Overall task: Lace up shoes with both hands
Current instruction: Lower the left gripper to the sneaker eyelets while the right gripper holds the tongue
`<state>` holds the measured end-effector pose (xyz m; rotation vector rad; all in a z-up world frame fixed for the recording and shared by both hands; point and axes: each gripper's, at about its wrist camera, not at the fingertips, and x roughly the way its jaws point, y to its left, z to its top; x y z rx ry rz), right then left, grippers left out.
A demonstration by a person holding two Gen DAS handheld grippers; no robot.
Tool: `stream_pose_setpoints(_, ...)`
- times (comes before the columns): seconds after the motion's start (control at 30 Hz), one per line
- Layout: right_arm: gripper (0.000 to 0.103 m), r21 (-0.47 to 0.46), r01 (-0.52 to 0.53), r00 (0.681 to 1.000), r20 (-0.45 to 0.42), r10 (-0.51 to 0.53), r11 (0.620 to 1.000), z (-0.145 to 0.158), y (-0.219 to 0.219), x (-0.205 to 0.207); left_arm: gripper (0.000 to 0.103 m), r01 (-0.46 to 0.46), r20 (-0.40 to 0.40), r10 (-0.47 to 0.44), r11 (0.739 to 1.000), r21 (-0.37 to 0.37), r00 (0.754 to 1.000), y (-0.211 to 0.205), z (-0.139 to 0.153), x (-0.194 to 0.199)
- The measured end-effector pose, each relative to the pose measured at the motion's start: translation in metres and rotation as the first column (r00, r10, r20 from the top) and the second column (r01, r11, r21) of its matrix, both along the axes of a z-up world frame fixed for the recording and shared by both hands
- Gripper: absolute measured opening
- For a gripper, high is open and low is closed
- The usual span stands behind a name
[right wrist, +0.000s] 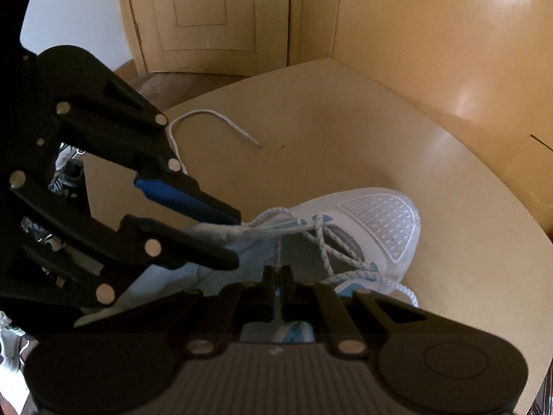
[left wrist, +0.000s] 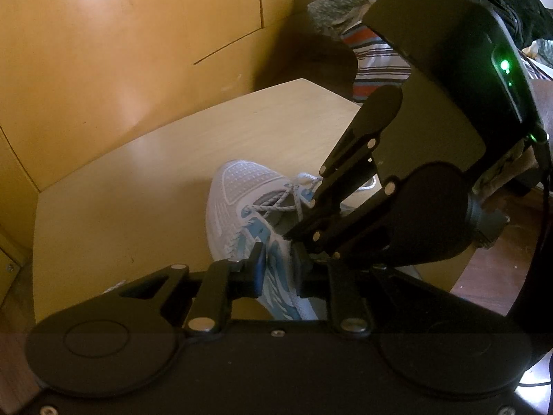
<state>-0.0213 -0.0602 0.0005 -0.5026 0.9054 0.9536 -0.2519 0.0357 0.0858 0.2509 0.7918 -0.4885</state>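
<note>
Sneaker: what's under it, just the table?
Yes, the tan table as far as visible. Loose lace end lies beside the sneaker, not under. Heel end hidden behind left gripper and right gripper.

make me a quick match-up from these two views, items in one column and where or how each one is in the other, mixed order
Items:
1. right claw
2. left claw
3. loose lace end
4. shoe toe

States:
a. closed on the side of the shoe
b. lying curved on the table
c. shut on a lace strand
d. white mesh, pointing away from both claws

Pairs: 1-c, 2-a, 3-b, 4-d
</note>
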Motion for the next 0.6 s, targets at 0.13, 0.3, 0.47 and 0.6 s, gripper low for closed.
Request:
stream_pose_setpoints(0.13,0.003,0.004,0.002,1.0,0.007,-0.002,1.0,-0.0059,0.0029,0.0044,0.015,0.0,-0.001,0.0,1.0,-0.001,1.0,0.0003,0.0002,-0.0005)
stream_pose_setpoints(0.3,0.003,0.007,-0.006,1.0,0.01,0.006,1.0,-0.0098,0.0044,0.0068,0.015,0.001,-0.002,-0.001,1.0,0.0,1.0,0.0,0.001,-0.0022)
stream_pose_setpoints(0.47,0.003,0.006,-0.019,1.0,0.014,0.019,1.0,-0.0075,0.0041,0.0043,0.015,0.0,-0.003,0.0,1.0,0.0,1.0,0.0001,0.0004,-0.0025)
stream_pose_setpoints(0.6,0.003,0.005,-0.021,1.0,0.022,0.021,1.0,-0.0073,0.0046,0.0036,0.015,0.0,-0.003,0.0,1.0,0.0,1.0,-0.0009,0.0003,-0.0029)
